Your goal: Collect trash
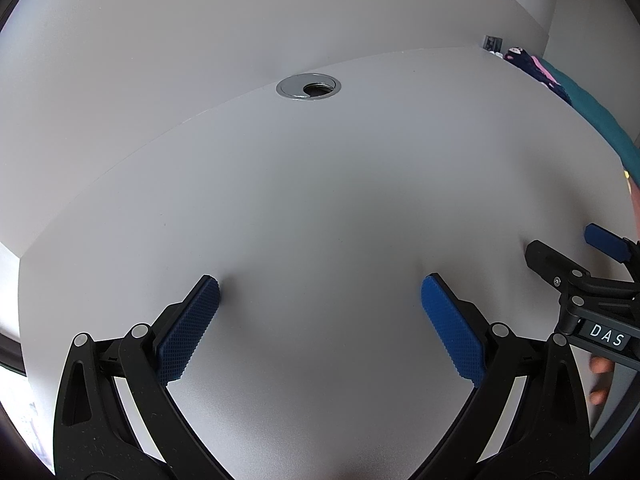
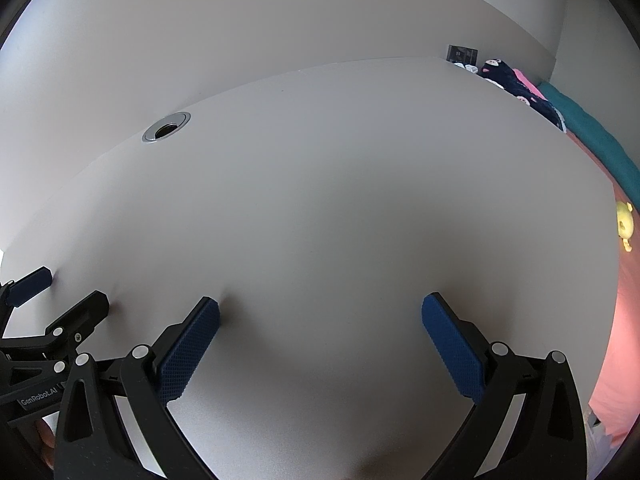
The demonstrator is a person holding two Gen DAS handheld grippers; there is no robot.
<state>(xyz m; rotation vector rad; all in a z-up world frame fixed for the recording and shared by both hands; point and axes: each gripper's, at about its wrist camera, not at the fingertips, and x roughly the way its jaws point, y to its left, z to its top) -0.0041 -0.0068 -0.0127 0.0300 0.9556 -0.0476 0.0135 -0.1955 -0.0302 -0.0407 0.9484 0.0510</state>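
No trash shows in either view. My left gripper (image 1: 320,288) is open and empty, its blue pads low over a bare grey desk (image 1: 320,184). My right gripper (image 2: 320,308) is open and empty over the same desk (image 2: 340,200). The right gripper also shows at the right edge of the left wrist view (image 1: 560,246), open. The left gripper shows at the left edge of the right wrist view (image 2: 72,290), open. The two stand side by side.
A round metal cable grommet (image 1: 308,88) sits near the desk's back edge, also in the right wrist view (image 2: 166,127). Beyond the desk's right edge lie a dark patterned cloth (image 2: 516,84), teal bedding (image 2: 592,136), a pink cover (image 2: 624,320) and a yellow toy (image 2: 625,224). A white wall stands behind.
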